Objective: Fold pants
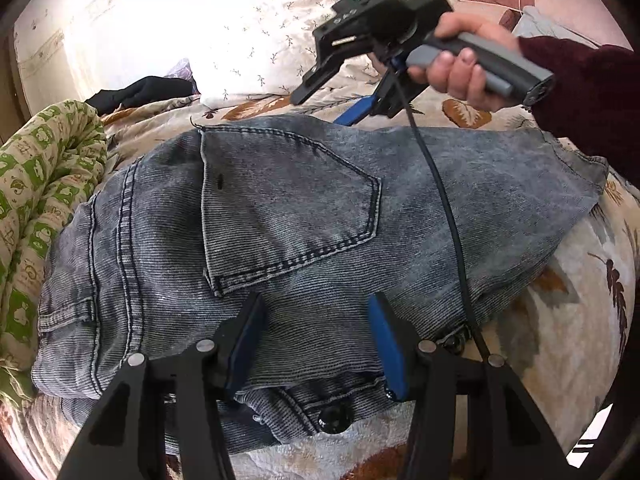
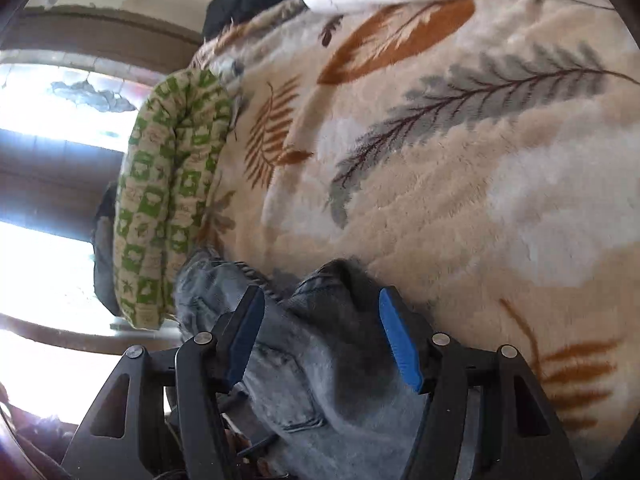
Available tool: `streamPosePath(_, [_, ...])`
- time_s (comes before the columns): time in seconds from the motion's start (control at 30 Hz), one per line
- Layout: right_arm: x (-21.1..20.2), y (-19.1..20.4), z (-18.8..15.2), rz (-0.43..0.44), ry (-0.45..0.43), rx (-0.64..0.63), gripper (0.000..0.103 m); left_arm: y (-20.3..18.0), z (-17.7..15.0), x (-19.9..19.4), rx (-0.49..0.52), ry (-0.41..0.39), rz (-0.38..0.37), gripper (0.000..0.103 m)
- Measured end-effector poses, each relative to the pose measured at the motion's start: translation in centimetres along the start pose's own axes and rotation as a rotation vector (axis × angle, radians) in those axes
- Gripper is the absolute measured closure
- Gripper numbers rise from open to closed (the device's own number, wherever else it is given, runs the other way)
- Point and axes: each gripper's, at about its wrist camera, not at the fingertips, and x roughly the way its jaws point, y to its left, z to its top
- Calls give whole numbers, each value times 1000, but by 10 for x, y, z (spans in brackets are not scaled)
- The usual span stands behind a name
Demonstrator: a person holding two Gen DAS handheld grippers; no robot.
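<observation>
Grey washed jeans (image 1: 304, 216) lie folded on a leaf-patterned blanket (image 1: 576, 320), back pocket facing up. My left gripper (image 1: 316, 316) is open, its blue pads just above the jeans near the waistband and button (image 1: 333, 418). My right gripper (image 1: 340, 100) shows in the left wrist view, held in a hand above the far edge of the jeans; how its jaws stand is hard to see there. In the right wrist view my right gripper (image 2: 320, 312) is open, with a bunched edge of the jeans (image 2: 320, 360) under and between its pads.
A rolled green-and-cream quilt (image 1: 44, 184) lies along the left of the jeans, also in the right wrist view (image 2: 172, 192). A dark garment (image 1: 140, 92) and a white floral pillow (image 1: 256, 44) lie beyond. A black cable (image 1: 444, 208) crosses the jeans.
</observation>
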Motion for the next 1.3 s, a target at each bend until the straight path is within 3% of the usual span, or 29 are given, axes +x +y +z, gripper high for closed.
streamPosePath(0.23, [22,7,4,69,116,-65,47,4,1,1,-3,4,-6,48])
streamPosePath(0.37, [26,12,1,34,105,-78,84,5,2,2,1,3,-5,48])
streamPosePath(0.4, [26,13,-1,32,97,-82,87,5,2,2,0,3,-5,48])
streamPosePath(0.47, [23,19,-4,12,52,-86,90,5,2,2,-2,3,-5,48])
streamPosePath(0.7, [-12,11,-4,122,-174,38,94,5,1,1,3,-1,6,47])
streamPosePath(0.77, [-16,-2,-2,90,-239,81,96,3,0,1,9,-3,10,47])
streamPosePath(0.9, [7,-22,3,24,-210,159,96,3,0,0,9,-4,9,47])
streamPosePath(1.03, [-10,-9,0,49,-227,119,90,2,0,-1,6,-5,10,47])
streamPosePath(1.1, [-22,0,4,9,-201,74,77,2,0,-1,4,-3,10,47])
streamPosePath(1.13, [-22,1,5,3,-172,70,61,3,0,-1,2,-2,9,47])
streamPosePath(1.17, [-21,2,6,-5,-142,71,55,3,0,-1,1,-1,9,47])
streamPosePath(1.3, [-4,-1,5,-9,-22,52,55,3,1,-1,2,1,10,47])
